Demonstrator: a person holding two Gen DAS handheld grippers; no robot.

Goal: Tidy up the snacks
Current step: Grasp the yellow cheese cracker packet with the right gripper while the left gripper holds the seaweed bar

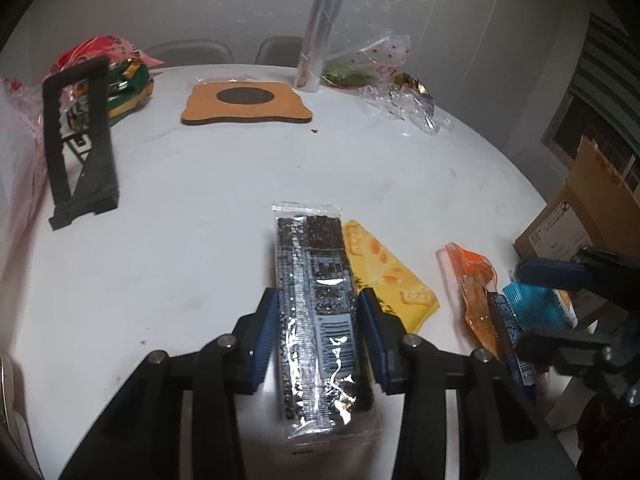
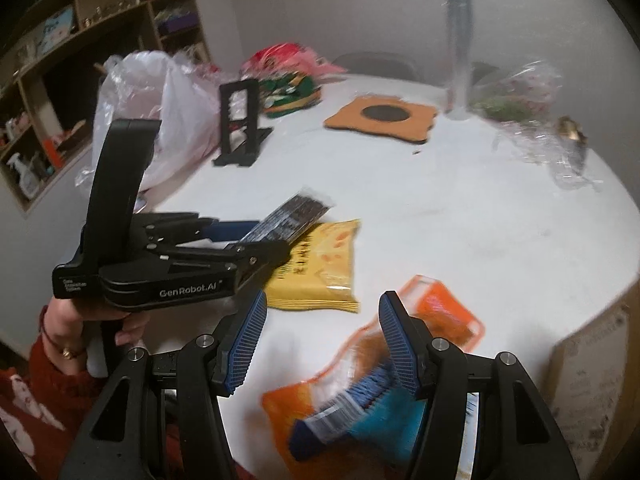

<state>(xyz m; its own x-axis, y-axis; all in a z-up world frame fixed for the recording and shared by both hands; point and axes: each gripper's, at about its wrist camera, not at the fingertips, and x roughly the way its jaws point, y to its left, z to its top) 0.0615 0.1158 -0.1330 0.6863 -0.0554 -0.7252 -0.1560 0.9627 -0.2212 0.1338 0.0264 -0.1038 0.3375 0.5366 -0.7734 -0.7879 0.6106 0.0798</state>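
The left gripper (image 1: 317, 334) clamps the long dark snack pack (image 1: 316, 304) (barcode side up) above the white table (image 1: 180, 208), over a yellow cracker bag (image 1: 390, 276); the right gripper (image 2: 323, 344) hangs open above an orange packet (image 2: 440, 312).

1. The middle of the white tabletop (image 1: 208, 184) lies bare between the near snacks and the far clutter, so a tool can pass there.
2. On the left, a black rack (image 1: 80, 140) stands upright beside a plastic bag (image 2: 160, 112).
3. At the far edge, an orange mat (image 1: 246, 104), a tall clear tube (image 1: 320, 28) and crumpled wrappers (image 1: 404, 100) block the way.
4. A cardboard box (image 1: 580, 216) walls off the right rim.
5. The yellow packet (image 1: 384, 276) and orange packet (image 1: 476, 292) crowd the near right.
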